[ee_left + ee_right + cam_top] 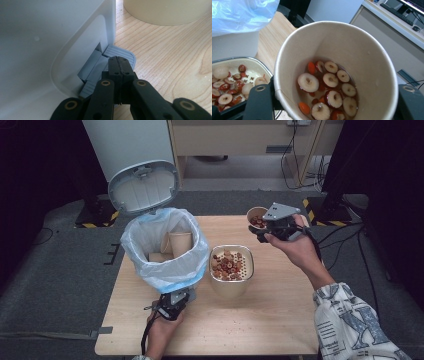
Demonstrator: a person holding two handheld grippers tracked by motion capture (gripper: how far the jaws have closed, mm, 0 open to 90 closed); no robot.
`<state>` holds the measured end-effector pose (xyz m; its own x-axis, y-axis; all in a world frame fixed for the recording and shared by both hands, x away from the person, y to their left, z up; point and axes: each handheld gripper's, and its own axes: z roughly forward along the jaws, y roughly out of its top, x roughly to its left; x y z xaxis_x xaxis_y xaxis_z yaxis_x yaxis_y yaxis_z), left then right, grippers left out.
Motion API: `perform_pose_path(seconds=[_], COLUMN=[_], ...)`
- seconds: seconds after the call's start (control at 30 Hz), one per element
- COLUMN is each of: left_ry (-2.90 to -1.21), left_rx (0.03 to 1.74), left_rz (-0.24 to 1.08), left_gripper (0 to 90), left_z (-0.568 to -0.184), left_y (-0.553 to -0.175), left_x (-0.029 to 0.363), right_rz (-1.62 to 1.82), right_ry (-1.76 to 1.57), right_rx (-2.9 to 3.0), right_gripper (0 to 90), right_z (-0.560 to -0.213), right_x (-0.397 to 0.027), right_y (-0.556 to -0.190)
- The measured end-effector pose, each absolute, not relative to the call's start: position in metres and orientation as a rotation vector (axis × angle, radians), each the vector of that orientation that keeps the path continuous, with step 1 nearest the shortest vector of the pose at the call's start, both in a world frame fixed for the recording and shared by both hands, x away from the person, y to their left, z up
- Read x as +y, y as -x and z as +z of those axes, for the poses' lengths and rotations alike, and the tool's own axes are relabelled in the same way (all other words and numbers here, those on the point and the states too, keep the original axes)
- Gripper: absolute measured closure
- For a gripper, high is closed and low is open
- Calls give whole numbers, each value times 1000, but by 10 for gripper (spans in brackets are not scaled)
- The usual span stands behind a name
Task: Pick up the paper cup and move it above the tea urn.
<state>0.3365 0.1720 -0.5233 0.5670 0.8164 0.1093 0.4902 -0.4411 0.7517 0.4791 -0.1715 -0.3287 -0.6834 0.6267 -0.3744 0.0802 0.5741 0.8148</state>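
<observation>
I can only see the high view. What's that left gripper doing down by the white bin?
Observer: The left gripper, jaws shut together, presses the grey pedal at the foot of the bin.
Operator: Is that why the lid is up?
Observer: Probably. The lid stands open over the bag-lined bin.
Operator: What's in the cup the other gripper holds?
Observer: The right gripper view shows the paper cup holding sliced red dates, some orange berries and a little liquid.
Operator: Is the strainer bowl the same?
Observer: The strainer bowl holds similar date slices, sitting on its holes.
</observation>
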Motion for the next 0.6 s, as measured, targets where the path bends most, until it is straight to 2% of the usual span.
perform_pose_path(seconds=[0.6], left_ry=[-2102], left_rx=[1048], left_rz=[611], left_gripper=[896], left_z=[-524], left_y=[-336], left_x=[171], right_rz=[1047], right_ry=[-484], right_rx=[2124], right_gripper=[338], right_z=[-320], right_x=[-164], right_y=[-480])
